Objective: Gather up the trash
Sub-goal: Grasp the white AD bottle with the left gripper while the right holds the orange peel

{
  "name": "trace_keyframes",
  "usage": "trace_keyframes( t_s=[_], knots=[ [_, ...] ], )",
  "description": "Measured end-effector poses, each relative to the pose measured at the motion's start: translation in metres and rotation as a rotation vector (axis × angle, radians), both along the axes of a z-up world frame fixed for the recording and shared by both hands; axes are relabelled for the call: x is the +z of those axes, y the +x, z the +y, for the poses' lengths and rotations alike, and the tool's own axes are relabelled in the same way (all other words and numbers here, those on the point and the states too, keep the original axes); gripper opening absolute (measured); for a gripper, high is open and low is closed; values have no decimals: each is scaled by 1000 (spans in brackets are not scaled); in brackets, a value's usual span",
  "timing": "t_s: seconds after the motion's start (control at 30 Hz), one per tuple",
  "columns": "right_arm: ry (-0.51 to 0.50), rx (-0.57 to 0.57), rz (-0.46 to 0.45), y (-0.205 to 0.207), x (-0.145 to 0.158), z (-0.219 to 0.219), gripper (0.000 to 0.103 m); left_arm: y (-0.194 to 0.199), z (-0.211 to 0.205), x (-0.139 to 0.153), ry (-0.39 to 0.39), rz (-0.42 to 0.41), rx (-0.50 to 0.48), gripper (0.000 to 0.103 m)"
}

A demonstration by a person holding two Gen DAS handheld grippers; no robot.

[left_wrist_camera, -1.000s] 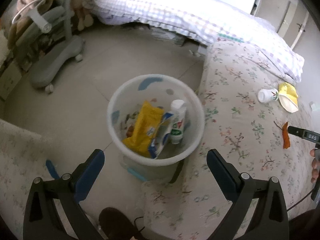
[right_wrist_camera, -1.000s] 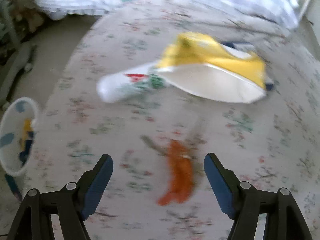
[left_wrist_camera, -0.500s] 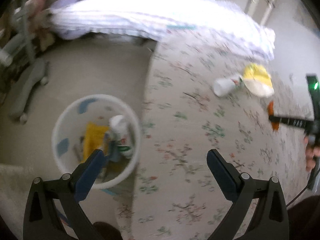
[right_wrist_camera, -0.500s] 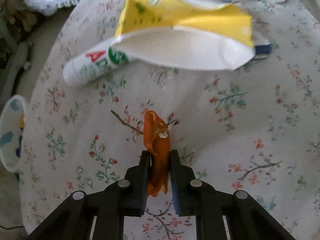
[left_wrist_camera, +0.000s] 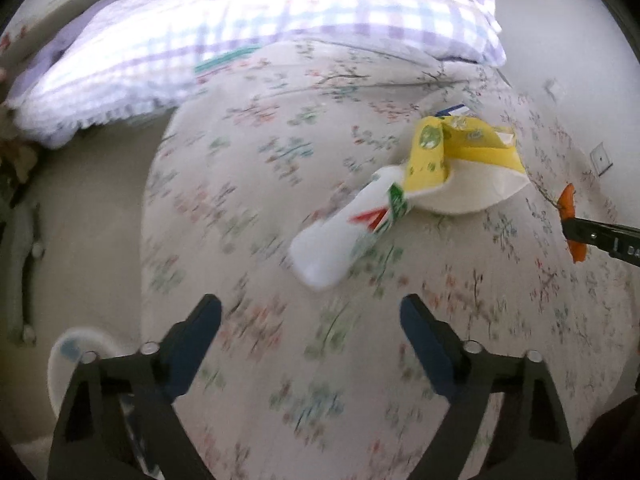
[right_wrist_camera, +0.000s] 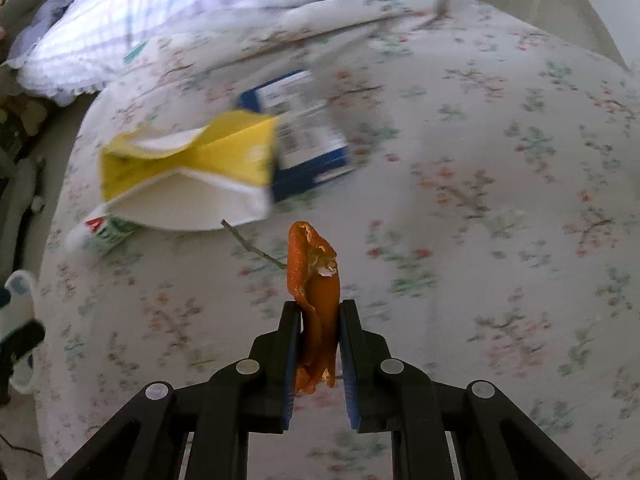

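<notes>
Right claw [right_wrist_camera: 320, 344] clamped on orange peel [right_wrist_camera: 314, 280], lifted clear of the floral bed cover [right_wrist_camera: 500, 200] at lower centre of the right wrist view; grip taken low on the strip, leaving the upper end free. Left claw [left_wrist_camera: 310, 336] spread wide, empty, aimed at the white bottle [left_wrist_camera: 348, 232] at centre of the left wrist view, apparently the next pickup. Bottle lying on its side, neck tucked under the yellow wrapper [left_wrist_camera: 460, 148]. Blue-and-white box [right_wrist_camera: 304, 128] partly under the wrapper, upper centre of the right wrist view. White trash bin [left_wrist_camera: 76, 348] on the floor, lower left, beside the bed: likely drop point for the peel.
</notes>
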State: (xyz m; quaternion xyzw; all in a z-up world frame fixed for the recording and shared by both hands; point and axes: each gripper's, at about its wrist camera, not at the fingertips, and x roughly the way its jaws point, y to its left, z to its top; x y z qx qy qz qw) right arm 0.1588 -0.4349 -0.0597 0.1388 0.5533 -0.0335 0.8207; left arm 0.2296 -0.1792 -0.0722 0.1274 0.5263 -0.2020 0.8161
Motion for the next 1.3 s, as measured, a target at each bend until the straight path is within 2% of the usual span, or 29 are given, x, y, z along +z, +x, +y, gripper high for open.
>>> trace_keyframes(
  t_s=[0.13,0.3,0.43,0.57,0.7,0.9,1.07,1.3],
  knots=[
    [21,-40,2,0,-3,-22,17,15,-27,-9,20,-14,-78,74],
    [28,-55,8,0,-7,-37,17,30,-48,-17,10,-14,-140,69],
    [28,-60,14,2,-11,-40,17,33,-54,-23,-13,23,-159,50],
    [24,-58,17,1,-13,-40,17,29,-53,-23,-17,36,-181,48],
    [26,-54,15,2,-12,-39,17,25,-51,-20,39,24,-200,49],
    [22,-51,9,-3,-9,-40,17,27,-59,-19,20,2,-203,49],
    [20,-57,15,-2,-9,-40,17,20,-50,-21,-21,25,-139,44],
    [34,-51,-5,-2,-1,-30,17,-14,7,-14,-104,68,0,42]
  ],
)
